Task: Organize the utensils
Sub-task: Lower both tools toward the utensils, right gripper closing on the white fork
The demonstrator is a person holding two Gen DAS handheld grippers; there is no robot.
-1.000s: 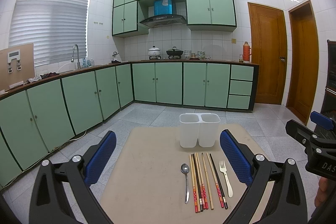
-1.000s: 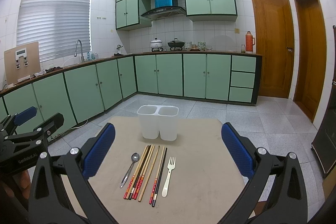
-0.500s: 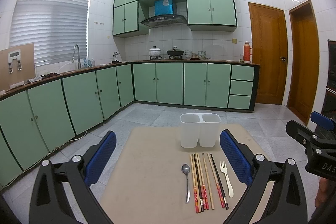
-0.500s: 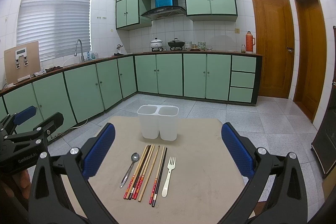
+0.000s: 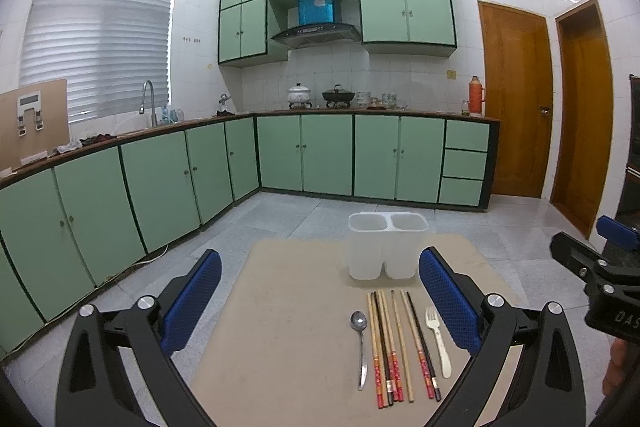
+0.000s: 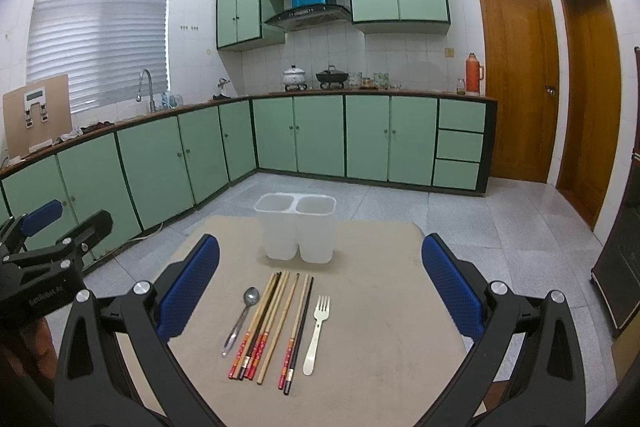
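1 spoon, 1 fork, 6 chopsticks, 1 two-bin holder; both claws, left & right, apart.

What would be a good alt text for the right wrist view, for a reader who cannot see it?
A spoon, chopsticks and a pale fork lie side by side on a beige table, before an empty white two-compartment holder. The open right tool frames them; green kitchen cabinets stand behind.

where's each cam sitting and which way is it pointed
Left wrist: on the left claw, facing the kitchen; utensils lie right of centre, right claw at right edge.
Right wrist: on the right claw, utensils centred, left claw at left edge.
Shared: white holder, spoon, chopsticks, fork.
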